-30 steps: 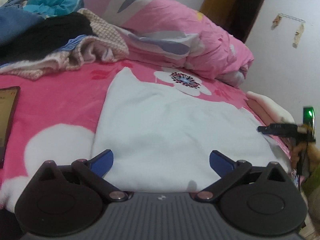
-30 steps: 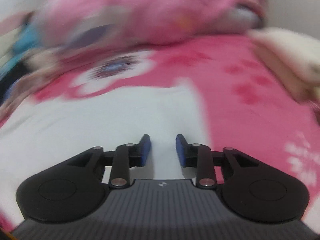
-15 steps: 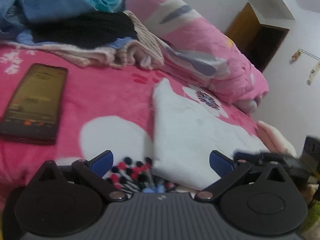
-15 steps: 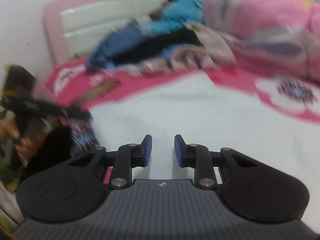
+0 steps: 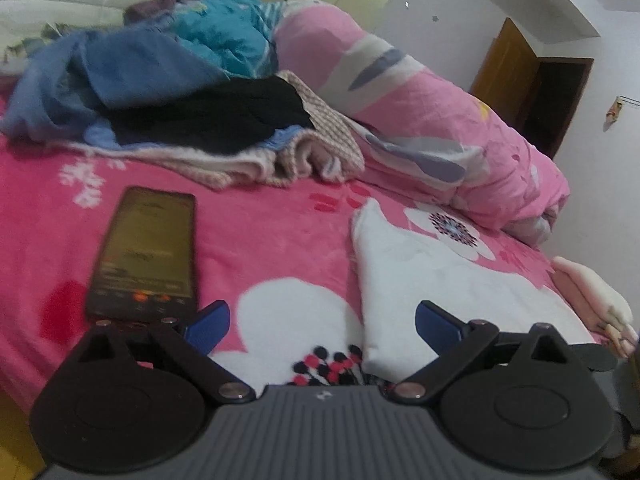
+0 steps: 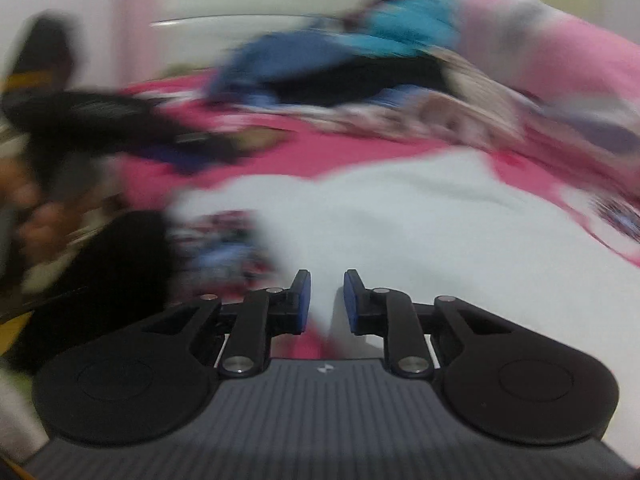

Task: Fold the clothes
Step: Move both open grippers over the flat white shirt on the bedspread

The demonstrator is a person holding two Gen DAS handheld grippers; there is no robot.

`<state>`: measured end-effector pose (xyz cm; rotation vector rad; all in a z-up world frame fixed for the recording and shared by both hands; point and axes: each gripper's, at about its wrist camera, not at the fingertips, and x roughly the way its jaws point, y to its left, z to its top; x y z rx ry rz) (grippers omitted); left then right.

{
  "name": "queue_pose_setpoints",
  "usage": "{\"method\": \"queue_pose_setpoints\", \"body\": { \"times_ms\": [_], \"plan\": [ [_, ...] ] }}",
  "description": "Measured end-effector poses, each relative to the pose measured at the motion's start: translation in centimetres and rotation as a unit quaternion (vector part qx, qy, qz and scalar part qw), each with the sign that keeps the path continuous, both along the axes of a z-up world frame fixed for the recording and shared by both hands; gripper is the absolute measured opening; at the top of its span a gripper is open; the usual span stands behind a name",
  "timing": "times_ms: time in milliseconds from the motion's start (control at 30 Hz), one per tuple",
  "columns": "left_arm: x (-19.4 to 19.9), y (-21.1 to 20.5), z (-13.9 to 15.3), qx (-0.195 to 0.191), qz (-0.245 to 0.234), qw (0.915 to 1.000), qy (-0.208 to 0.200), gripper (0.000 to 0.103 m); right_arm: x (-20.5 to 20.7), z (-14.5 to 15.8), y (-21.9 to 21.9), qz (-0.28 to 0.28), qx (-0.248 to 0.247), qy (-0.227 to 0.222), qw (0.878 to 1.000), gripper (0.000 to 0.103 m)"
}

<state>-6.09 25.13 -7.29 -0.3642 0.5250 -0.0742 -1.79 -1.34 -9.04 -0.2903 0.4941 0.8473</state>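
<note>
A white garment [image 5: 440,280] lies flat on the pink flowered blanket [image 5: 272,232]. My left gripper [image 5: 320,316] hovers low over the blanket with its blue pads wide apart and nothing between them; its right pad is above the garment's near left corner. The right wrist view is blurred by motion. In it my right gripper [image 6: 326,284] points across the same white garment [image 6: 420,220] at its near edge. Its jaws are closing to a narrow gap, and no cloth is pinched between the pads. A dark blurred shape at the left there is my left gripper's body [image 6: 100,120].
A dark phone [image 5: 148,248] lies on the blanket left of the garment. Behind it is a pile of blue, black and knitted clothes [image 5: 180,120], with a rolled pink quilt [image 5: 420,100] to the right. A person in blue [image 5: 216,28] lies at the headboard. Cream folded cloth [image 5: 592,292] is at the far right.
The left wrist view swung left: the phone and clothes pile came into view and the white garment slid to the right. The right wrist view swept left across the bed, its jaws narrowing.
</note>
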Motion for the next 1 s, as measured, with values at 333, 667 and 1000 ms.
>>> {"method": "queue_pose_setpoints", "body": {
  "times_ms": [333,667,1000],
  "plan": [
    [-0.9,0.9,1.3,0.001,0.013,0.9996,-0.024,0.100,1.4,-1.6,3.0,-0.041,0.040,0.019,0.998,0.005],
    [2.3,-1.5,1.0,-0.011,-0.041,0.9985,-0.035,0.099,1.0,0.9,-3.5,-0.111,0.086,-0.004,0.990,0.003],
    [8.2,-9.3,-0.7,-0.014,-0.163,0.9858,-0.037,0.088,2.2,0.2,-21.6,-0.433,-0.012,-0.022,0.901,0.006]
  ]
}}
